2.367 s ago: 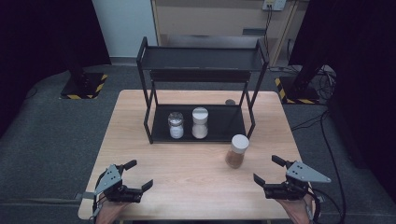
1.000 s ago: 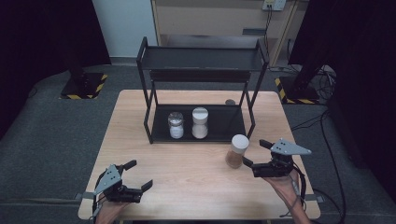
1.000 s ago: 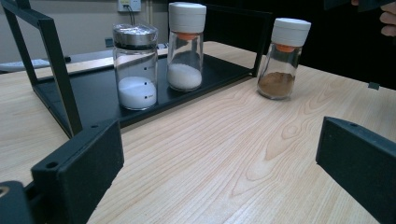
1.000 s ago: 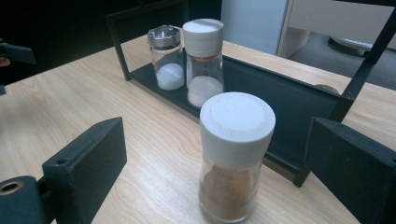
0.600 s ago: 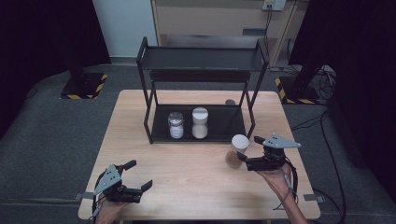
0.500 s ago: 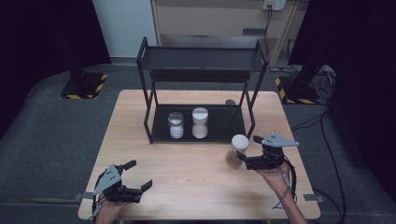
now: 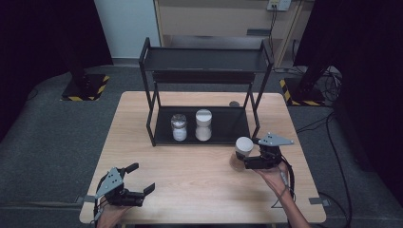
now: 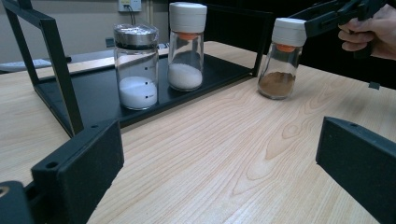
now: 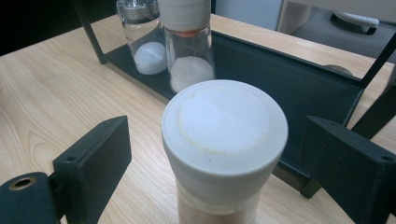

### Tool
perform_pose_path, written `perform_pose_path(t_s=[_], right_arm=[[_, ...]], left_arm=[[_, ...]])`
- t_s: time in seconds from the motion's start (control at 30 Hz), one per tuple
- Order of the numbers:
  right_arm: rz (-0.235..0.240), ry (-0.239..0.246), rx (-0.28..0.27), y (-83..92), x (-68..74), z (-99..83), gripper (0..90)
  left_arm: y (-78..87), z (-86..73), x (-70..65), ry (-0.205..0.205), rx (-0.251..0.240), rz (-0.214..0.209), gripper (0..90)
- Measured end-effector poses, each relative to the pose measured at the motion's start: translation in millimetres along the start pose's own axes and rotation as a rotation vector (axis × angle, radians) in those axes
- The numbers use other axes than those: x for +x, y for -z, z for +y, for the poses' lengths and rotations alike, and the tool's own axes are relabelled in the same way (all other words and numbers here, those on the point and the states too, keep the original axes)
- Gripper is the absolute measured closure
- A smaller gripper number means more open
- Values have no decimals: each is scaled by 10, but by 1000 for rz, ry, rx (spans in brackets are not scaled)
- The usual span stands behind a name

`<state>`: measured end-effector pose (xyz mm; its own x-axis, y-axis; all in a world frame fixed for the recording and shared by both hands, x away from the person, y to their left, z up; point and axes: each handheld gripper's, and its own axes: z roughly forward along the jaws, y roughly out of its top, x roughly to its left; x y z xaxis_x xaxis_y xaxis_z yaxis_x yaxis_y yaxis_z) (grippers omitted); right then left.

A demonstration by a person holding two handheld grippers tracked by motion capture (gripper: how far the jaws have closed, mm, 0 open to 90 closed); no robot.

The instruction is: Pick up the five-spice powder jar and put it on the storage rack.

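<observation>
Spice jar (image 7: 243, 153) with brown powder stands upright on the bare table (image 7: 190, 180), just in front of the right front post of the black rack (image 7: 205, 64) and outside its lower tray. Its long axis is vertical, white cap on top.

Right gripper (image 7: 248, 163) is at the jar: in the right gripper view the cap (image 9: 224, 128) sits centred between the two black jaws, with a clear gap on each side. The jaws have just been closing, with the jar between them, but the pads do not yet press on it, so nothing is held. The approach is level, from the jar's right as seen from above, at about cap and neck height.

Left gripper (image 7: 132, 185) rests near the front left corner of the table, jaws spread wide and empty, well apart from the jar.

Two more jars stand in the lower tray: a metal-lidded jar (image 7: 179, 127) and a white-capped jar (image 7: 203, 125), both holding white powder.

Judgement: the right hand is the nearer one; the coming move calls for finishing the closure squarely across the upright jar.
</observation>
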<state>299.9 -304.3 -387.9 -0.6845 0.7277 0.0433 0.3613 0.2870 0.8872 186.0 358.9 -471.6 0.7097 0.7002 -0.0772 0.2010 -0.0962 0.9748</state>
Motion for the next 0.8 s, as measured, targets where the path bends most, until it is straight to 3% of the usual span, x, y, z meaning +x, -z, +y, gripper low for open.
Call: perform_pose_path(t_s=[0.33,0.5,0.8], right_arm=[[-10,3,19,-118,-17,2,206],[-9,24,11,-143,-18,-28,334],[-35,52,14,-167,80,6,341]], left_arm=[[1,1,0,-1,1,0,1],[2,0,1,0,1,1,1],[5,0,4,0,0,2,1]])
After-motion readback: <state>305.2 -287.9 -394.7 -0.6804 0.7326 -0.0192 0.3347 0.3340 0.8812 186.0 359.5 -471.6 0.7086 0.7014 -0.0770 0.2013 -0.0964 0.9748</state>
